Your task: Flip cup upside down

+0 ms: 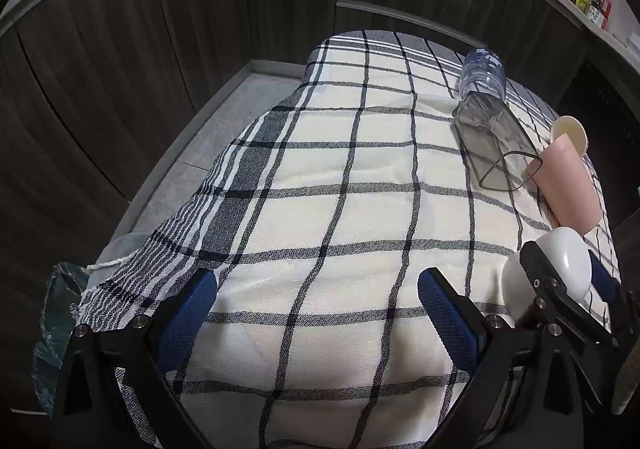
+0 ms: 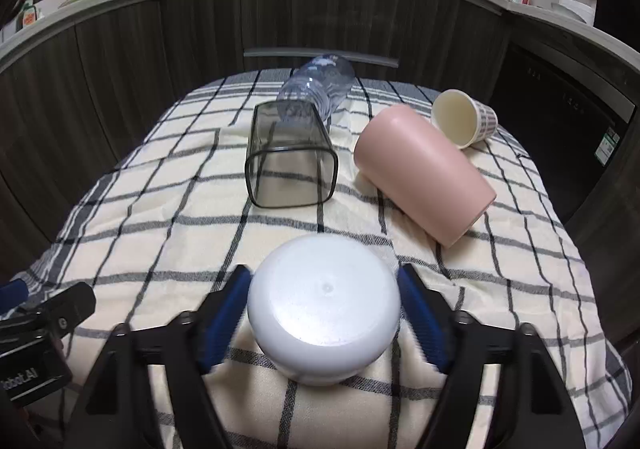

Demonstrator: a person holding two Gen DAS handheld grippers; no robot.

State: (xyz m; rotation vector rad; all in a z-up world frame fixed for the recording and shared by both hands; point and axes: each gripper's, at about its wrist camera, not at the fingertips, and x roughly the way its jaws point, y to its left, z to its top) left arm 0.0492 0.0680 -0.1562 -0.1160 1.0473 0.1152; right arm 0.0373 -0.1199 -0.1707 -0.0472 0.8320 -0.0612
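Left tool [image 1: 318, 297] first: its blue pads stand wide apart over bare checked cloth [image 1: 320, 185], holding nothing, and I judge it has no part in the coming move. Moving right, my right tool [image 2: 324, 319] has the white cup [image 2: 324, 313] between its two blue pads. The pads sit close against the cup's sides, one on each flank, but they are blurred, so I cannot tell whether they are clamped on it or only just beside it.

The cup lies directly ahead of that tool, near me on the tabletop, its closed base turned up toward the camera; I judge it is at or near the upside-down pose, with its axis roughly upright. The right arm is plainly the nearer one; the left is off to the side.

Beyond the cup, going left to right, a clear square tumbler [image 2: 290, 165] lies on its side with its mouth toward me, a plastic bottle [image 2: 320, 89] behind it, then a pink cup [image 2: 424, 173] on its side and a small striped paper cup [image 2: 466, 119] at the far right.

From the left wrist view the white cup [image 1: 560, 269] shows only partly, behind the right tool's black frame, but that view gives its rounded side profile, which the right view, looking at the base, does not. Neither view shows the rim, so I cannot say whether it rests flat on the cloth.
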